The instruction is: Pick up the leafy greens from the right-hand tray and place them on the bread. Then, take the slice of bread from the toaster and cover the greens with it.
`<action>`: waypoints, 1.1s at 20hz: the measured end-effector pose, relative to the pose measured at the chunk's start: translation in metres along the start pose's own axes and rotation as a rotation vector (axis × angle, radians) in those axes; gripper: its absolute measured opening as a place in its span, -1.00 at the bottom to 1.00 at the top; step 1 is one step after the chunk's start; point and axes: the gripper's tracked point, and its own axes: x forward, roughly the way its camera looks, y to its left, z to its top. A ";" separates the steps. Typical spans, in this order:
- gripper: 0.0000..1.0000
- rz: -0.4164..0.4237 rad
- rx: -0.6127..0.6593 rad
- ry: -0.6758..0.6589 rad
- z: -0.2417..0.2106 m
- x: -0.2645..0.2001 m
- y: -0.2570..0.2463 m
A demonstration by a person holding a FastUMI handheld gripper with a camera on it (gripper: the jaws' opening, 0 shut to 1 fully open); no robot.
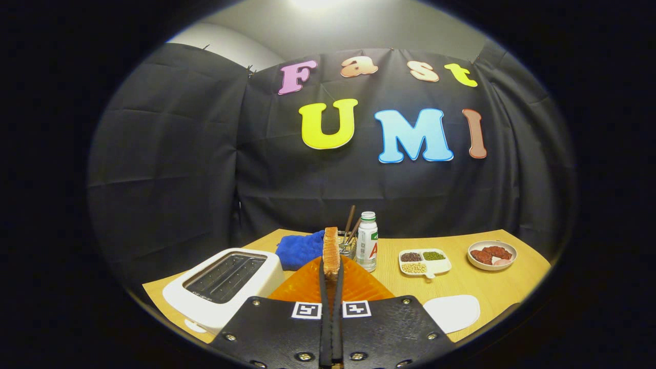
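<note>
My gripper (331, 274) is shut on a slice of toasted bread (331, 251), which stands on edge between the fingertips, its crust facing me. Left of the fingers sits the white toaster (225, 286) with both slots dark and empty. Under the held slice lies an orange ribbed plate or mat (302, 289); what lies on it is hidden by the fingers and the gripper body. A white flat tray (453, 311) rests to the right of the fingers with nothing on it that I can see.
Beyond the slice lie a blue cloth (300, 249), a holder with sticks (349, 241) and a white bottle (367, 247). Farther right are a divided dish of beans (424, 262) and a bowl of red slices (492, 254) on the wooden table (492, 287).
</note>
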 end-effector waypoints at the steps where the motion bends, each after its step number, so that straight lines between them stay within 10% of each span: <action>1: -0.98 0.007 -0.012 0.005 -0.005 0.004 -0.002; 22: -0.98 0.163 0.134 0.152 -0.079 0.071 0.015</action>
